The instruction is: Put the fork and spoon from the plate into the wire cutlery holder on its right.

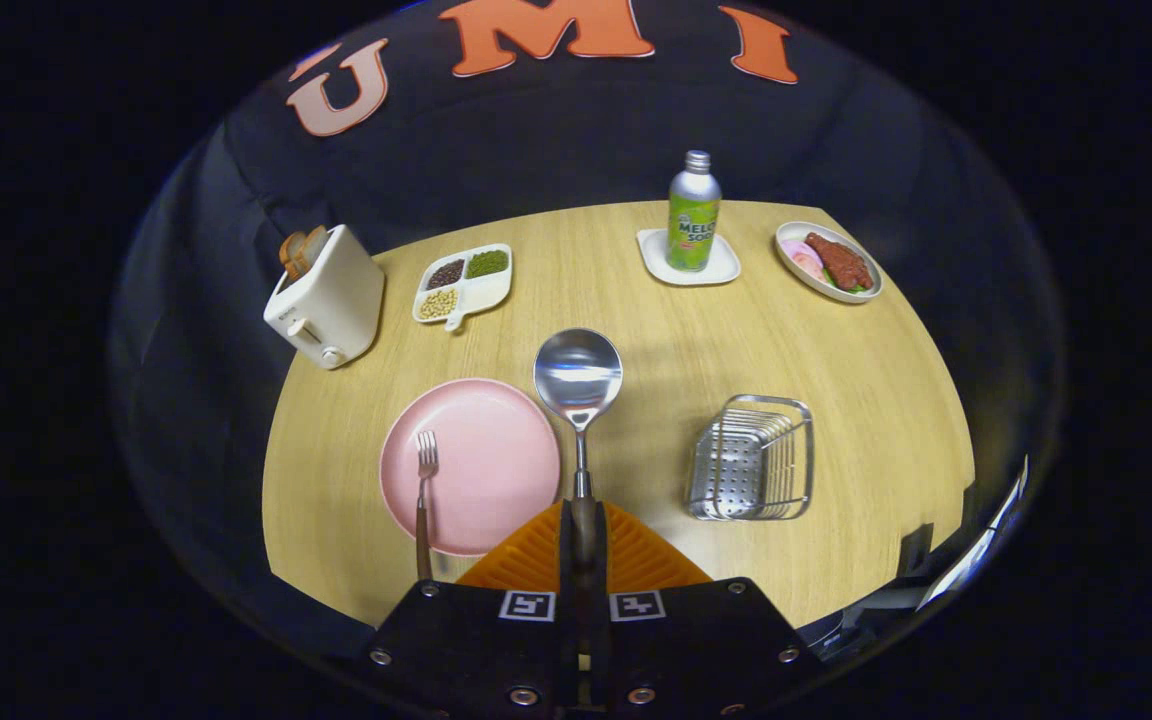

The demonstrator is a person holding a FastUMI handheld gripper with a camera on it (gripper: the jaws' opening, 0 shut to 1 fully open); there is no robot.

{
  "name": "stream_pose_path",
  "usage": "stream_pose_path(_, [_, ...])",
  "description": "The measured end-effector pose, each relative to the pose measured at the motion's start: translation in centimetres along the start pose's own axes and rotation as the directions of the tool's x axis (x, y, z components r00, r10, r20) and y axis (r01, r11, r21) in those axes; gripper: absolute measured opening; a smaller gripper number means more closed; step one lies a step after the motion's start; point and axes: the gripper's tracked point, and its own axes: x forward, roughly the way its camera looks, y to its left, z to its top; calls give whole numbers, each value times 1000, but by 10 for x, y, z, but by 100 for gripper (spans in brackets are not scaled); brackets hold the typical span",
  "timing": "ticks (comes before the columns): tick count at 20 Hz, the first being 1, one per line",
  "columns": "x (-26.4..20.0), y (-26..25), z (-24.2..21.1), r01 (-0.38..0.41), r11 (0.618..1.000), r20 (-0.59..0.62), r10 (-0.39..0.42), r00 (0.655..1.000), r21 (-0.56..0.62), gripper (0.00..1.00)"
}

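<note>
Spoon [578, 385] clamped in gripper [583, 535] fingers above wooden table [836, 340]; dark cloth wall behind.

The gripper [584, 535] has two ridged fingers [534, 555]. Behind the fingers sit two dark flat plates [476, 640] with shiny round screws [523, 694] and little square black-and-white markers [527, 605].

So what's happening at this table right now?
A person is clearing cutlery off a plate with a hand-held gripper. Its fingers are shut on the handle of a spoon, which is lifted and points forward above the table. The fork lies on the pink plate, not yet picked up. The wire holder to the right of the plate has no cutlery in it so far. A toaster, a bottle and food dishes stand further back.
</note>
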Motion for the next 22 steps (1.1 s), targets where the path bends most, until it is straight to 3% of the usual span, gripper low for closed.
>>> stream_pose_path(8, [-20,-78,-12,97,995,-82,-95,992,22,5])
stream_pose_path(12, [-12,-76,-24,52,999,-195,-49,980,14,5])
stream_pose_path(22, [5,-92,-36,41,999,-398,-49,916,-29,6])
